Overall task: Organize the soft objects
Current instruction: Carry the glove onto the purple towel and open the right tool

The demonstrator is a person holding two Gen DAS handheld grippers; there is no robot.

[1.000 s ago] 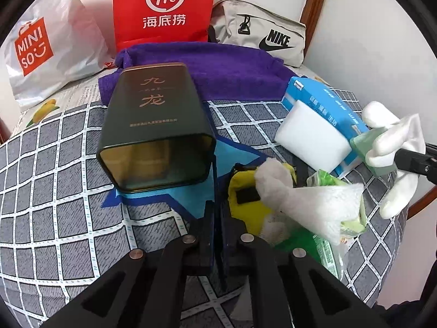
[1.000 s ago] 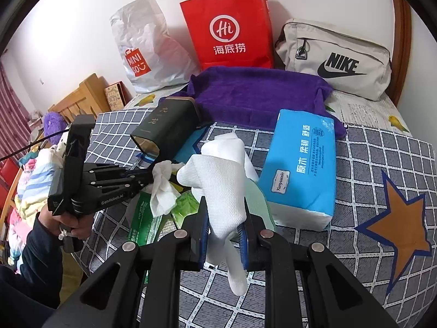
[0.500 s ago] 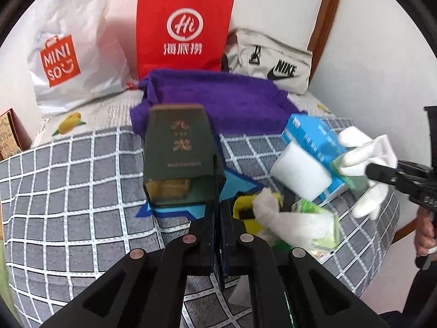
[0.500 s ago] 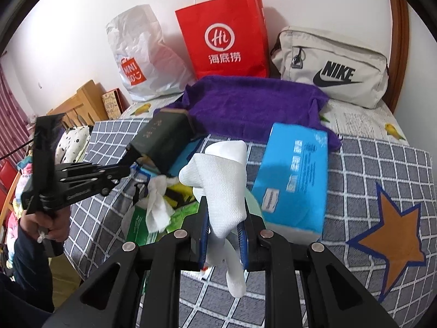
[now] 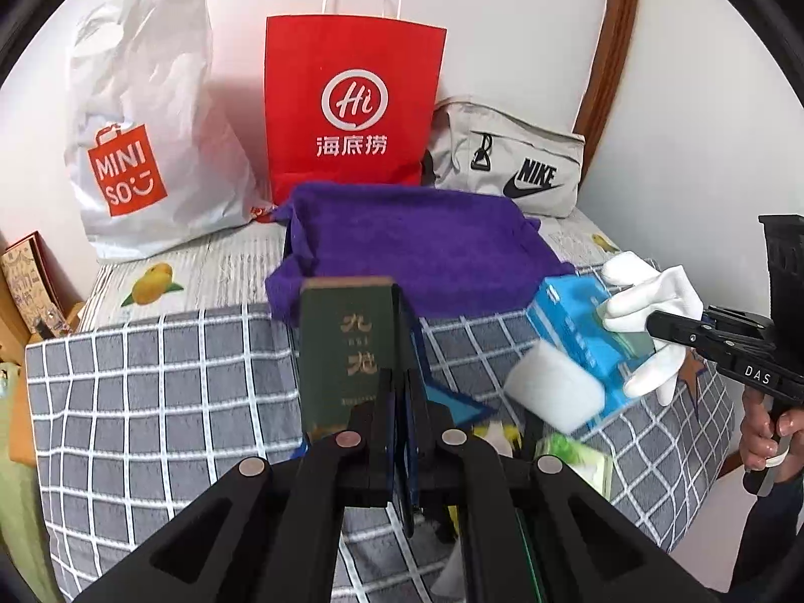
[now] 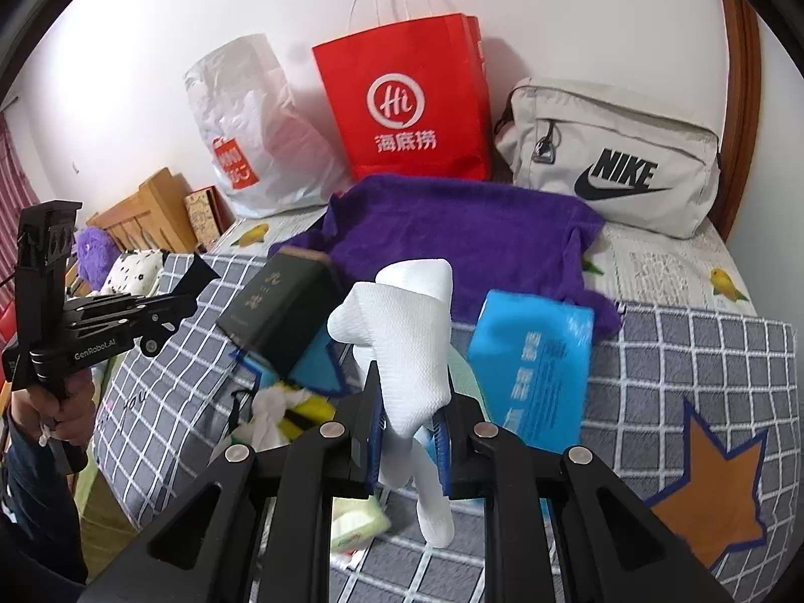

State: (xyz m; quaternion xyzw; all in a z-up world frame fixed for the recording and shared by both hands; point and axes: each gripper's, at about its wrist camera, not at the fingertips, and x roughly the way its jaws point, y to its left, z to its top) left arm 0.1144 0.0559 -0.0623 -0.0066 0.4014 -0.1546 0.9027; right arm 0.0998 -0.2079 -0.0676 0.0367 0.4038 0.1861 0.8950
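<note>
Right wrist view: a white sock [image 6: 409, 352] is clamped in the right gripper [image 6: 406, 434]; beyond it a blue tissue pack [image 6: 530, 367] is seen; the left gripper [image 5: 402, 402] is closed, empty.

Left claw [image 5: 402, 402] fully closed, right claw [image 6: 407, 422] clamped, both angled downward.

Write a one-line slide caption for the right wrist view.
Right gripper shut on a white sock above a checked bedspread, purple towel behind.

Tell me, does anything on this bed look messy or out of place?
Yes. The dark green tin lies tipped on its side, propped over a jumble of crumpled tissue and a yellow item. The purple towel behind is rumpled, not folded.
</note>
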